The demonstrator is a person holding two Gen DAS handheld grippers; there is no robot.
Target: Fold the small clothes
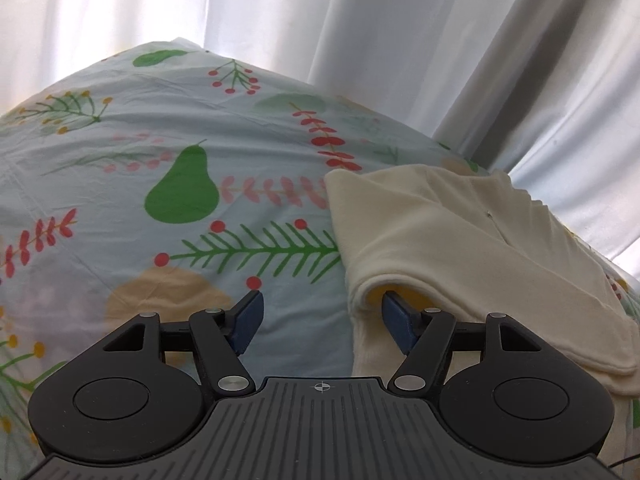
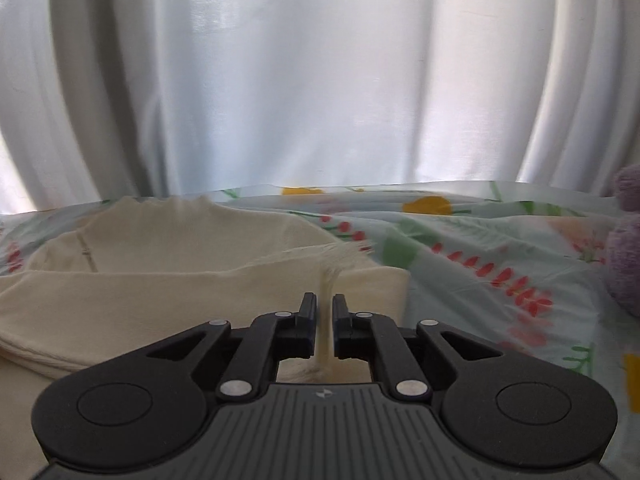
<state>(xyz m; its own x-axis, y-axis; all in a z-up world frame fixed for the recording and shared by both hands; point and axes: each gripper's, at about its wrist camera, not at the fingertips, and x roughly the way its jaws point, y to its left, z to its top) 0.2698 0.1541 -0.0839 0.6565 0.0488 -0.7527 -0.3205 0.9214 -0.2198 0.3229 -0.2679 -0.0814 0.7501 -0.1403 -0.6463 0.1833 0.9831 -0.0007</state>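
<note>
A cream garment point(image 1: 460, 240) lies folded on the patterned bedsheet point(image 1: 160, 140) at the right of the left wrist view. My left gripper point(image 1: 322, 320) stands open at the garment's near left edge. Its right finger point(image 1: 394, 316) is tucked under the rolled fold, and its left finger point(image 1: 248, 316) rests over bare sheet. In the right wrist view the cream garment point(image 2: 160, 280) fills the left half. My right gripper point(image 2: 324, 304) hovers over its right corner with the jaws a little apart. A blurred strip of cream cloth runs through the narrow gap, and the pads do not clamp it.
White curtains point(image 2: 320, 80) hang close behind the bed's far edge. A purple fuzzy object point(image 2: 626, 240) sits at the right border of the right wrist view. The floral bedsheet point(image 2: 480, 248) spreads right of the garment there, and left of it in the left wrist view.
</note>
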